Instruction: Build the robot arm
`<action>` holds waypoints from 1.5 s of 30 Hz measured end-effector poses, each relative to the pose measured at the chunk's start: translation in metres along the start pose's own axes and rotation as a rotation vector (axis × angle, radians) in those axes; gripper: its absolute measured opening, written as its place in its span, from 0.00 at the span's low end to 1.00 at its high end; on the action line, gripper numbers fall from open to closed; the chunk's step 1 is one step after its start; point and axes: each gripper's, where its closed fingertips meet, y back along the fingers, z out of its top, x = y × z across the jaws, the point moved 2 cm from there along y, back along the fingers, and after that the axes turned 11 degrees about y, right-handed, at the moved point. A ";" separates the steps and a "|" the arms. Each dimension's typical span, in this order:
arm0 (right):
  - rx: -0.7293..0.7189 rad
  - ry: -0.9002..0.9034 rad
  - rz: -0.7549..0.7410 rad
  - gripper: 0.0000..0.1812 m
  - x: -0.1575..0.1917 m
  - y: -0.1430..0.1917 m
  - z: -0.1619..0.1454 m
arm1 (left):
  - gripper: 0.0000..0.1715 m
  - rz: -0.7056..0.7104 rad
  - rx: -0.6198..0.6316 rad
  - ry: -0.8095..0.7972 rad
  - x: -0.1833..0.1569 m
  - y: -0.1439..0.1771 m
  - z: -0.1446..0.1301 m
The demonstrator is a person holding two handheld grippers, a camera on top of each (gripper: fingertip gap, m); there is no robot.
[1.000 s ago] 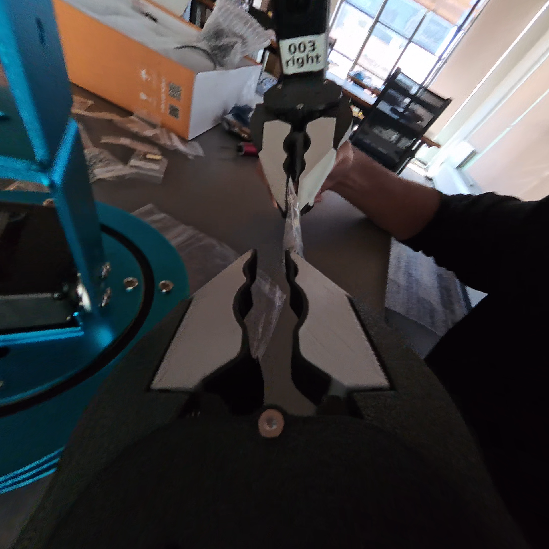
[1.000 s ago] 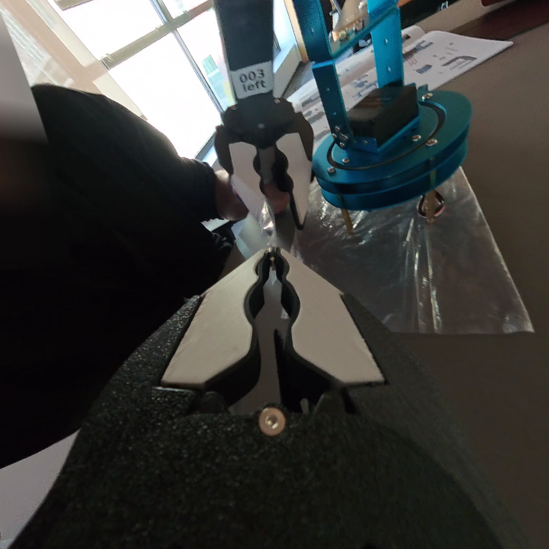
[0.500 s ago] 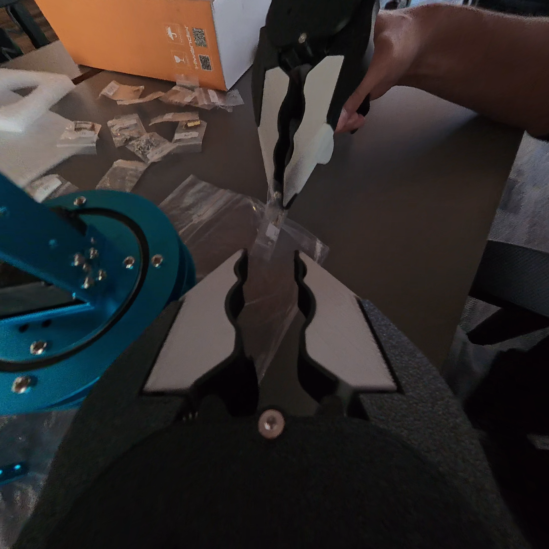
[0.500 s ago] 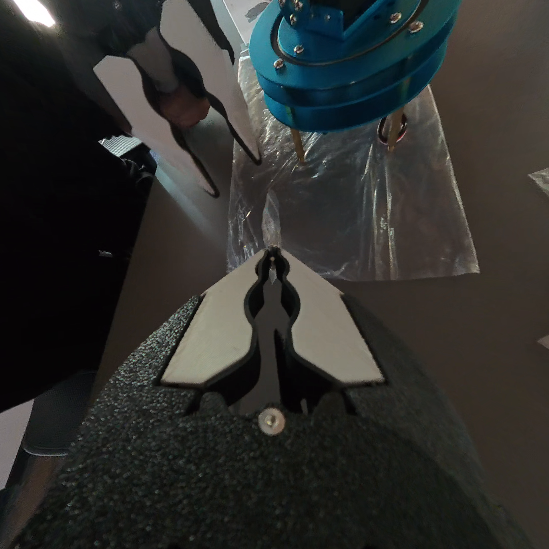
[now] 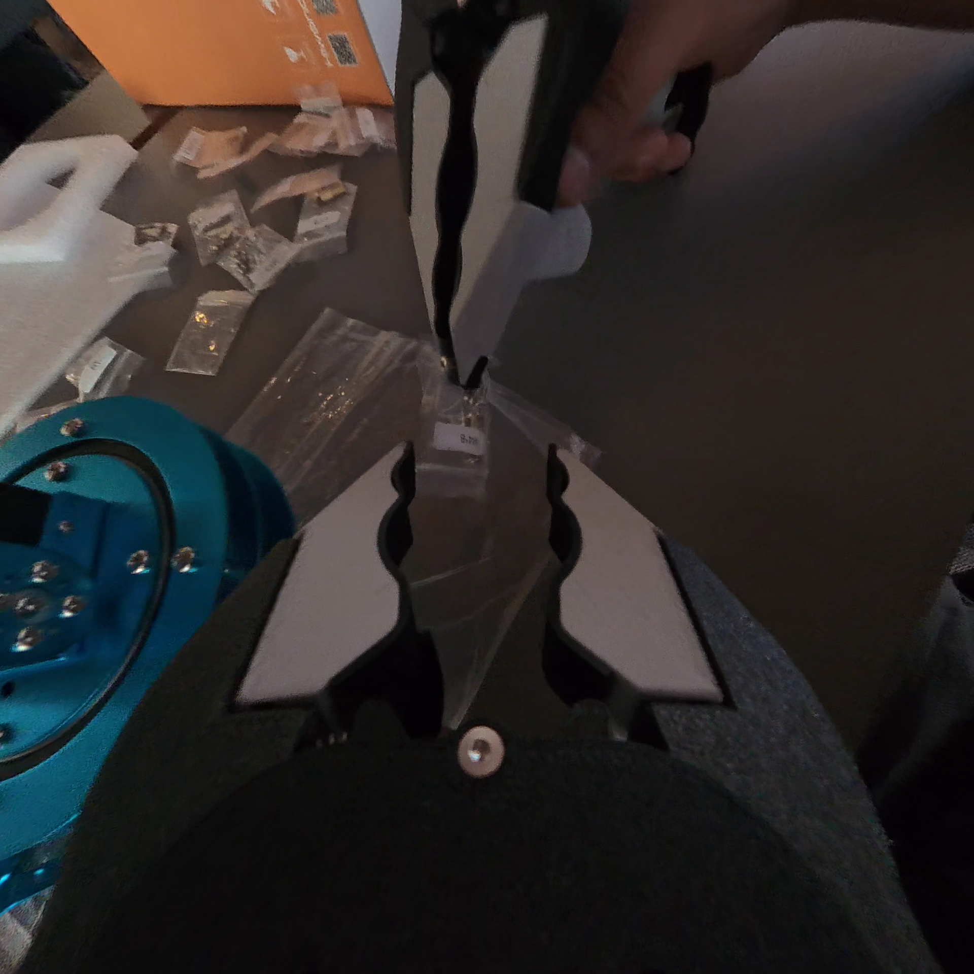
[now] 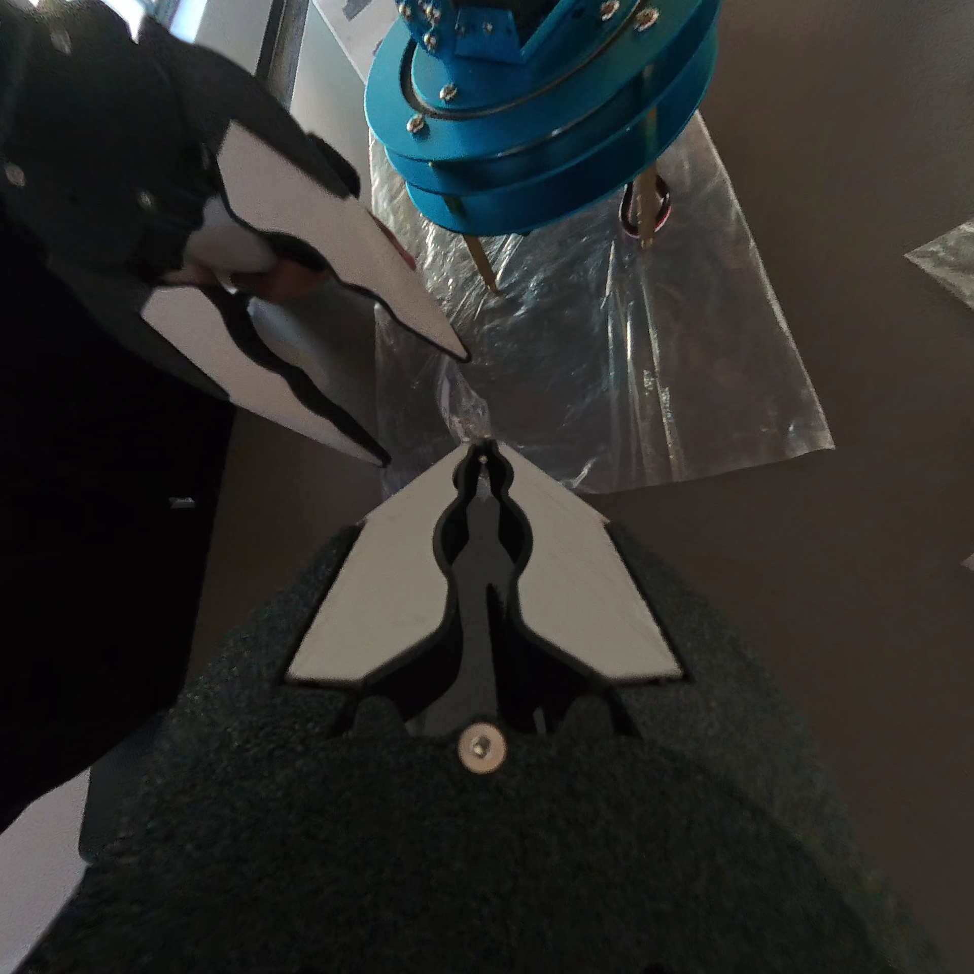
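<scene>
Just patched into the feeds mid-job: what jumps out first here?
The right hand-held gripper, shut on a small clear plastic bag with a white label, holds it between the open left hand-held gripper's fingers. Left of them a round blue metal turntable base stands on brass legs over a large clear plastic sheet on the dark table.

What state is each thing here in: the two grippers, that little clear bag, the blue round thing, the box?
Right gripper: shut, tips pinching the small clear bag.
Left gripper: open, holding nothing.
Small clear bag: hanging from the right gripper, between the left gripper's fingers.
Large plastic sheet: flat on the table, crinkled.
Blue round base: standing on thin legs over the sheet.
Small parts bags: scattered on the table.
Orange box: on the table; lid out of view.
</scene>
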 end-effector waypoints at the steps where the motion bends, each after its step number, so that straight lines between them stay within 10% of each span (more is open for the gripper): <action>1: -0.007 -0.009 -0.008 0.01 0.000 0.001 0.002 | 0.29 0.007 0.017 -0.007 0.001 -0.002 -0.003; 45: -0.001 0.038 0.007 0.01 0.002 0.001 -0.002 | 0.27 0.001 0.075 -0.060 0.001 -0.007 -0.009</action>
